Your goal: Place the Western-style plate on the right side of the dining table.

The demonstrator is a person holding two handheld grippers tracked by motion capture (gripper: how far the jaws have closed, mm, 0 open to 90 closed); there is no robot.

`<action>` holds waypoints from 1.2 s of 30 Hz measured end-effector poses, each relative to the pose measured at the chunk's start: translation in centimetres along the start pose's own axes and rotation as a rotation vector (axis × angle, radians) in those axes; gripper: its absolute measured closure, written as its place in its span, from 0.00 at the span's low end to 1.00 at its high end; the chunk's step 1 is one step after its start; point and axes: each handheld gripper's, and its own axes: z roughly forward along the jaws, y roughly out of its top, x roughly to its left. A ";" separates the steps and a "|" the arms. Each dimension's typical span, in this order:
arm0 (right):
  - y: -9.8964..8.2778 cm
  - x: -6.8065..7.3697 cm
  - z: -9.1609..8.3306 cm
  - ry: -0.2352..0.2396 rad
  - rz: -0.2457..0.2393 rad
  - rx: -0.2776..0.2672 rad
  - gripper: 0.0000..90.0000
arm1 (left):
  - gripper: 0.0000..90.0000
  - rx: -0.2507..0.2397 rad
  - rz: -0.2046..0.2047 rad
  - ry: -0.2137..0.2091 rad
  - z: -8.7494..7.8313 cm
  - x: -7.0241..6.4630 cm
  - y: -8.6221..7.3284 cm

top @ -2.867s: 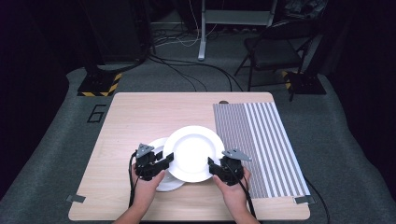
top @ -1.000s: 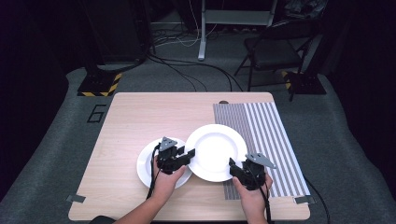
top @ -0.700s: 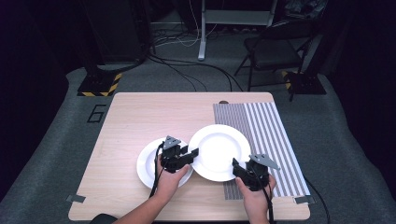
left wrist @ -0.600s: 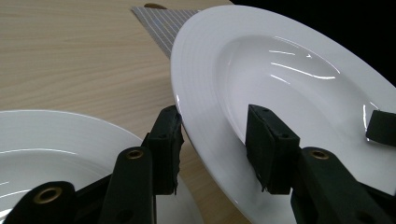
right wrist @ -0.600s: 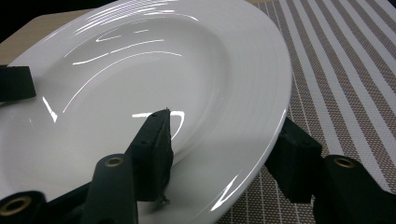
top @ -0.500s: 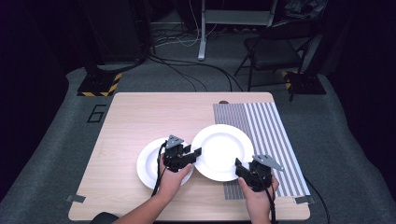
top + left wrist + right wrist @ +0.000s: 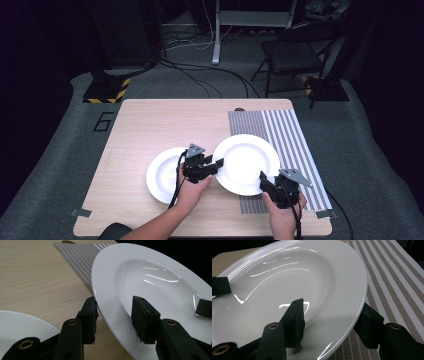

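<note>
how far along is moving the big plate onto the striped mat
Done: the large white deep plate is lifted off the smaller white plate. In hand: left gripper and right gripper clamp its rim, partly over the grey striped placemat. Left: centre, lower, release.

Glossy white ceramic plate [image 7: 246, 163], matt pale wood-grain table [image 7: 150, 130], woven striped grey placemat [image 7: 290, 135]

The left gripper [image 7: 113, 320] clasped the rim of a large white glossy ceramic plate [image 7: 150, 282] above the pale wooden bench [image 7: 37, 277], a grey striped placemat [image 7: 80, 257] beyond.
</note>
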 end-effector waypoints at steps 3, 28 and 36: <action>0.0 -0.3 -0.2 -0.009 0.004 -0.001 0.50 | 0.63 0.001 -0.001 -0.007 0.3 -0.2 0.0; -0.1 -2.1 -1.3 -0.053 0.033 -0.023 0.50 | 0.63 0.003 0.003 -0.048 2.0 -1.8 0.7; -0.2 -2.7 -1.6 -0.075 0.041 -0.026 0.50 | 0.64 0.007 0.009 -0.063 2.7 -2.3 0.8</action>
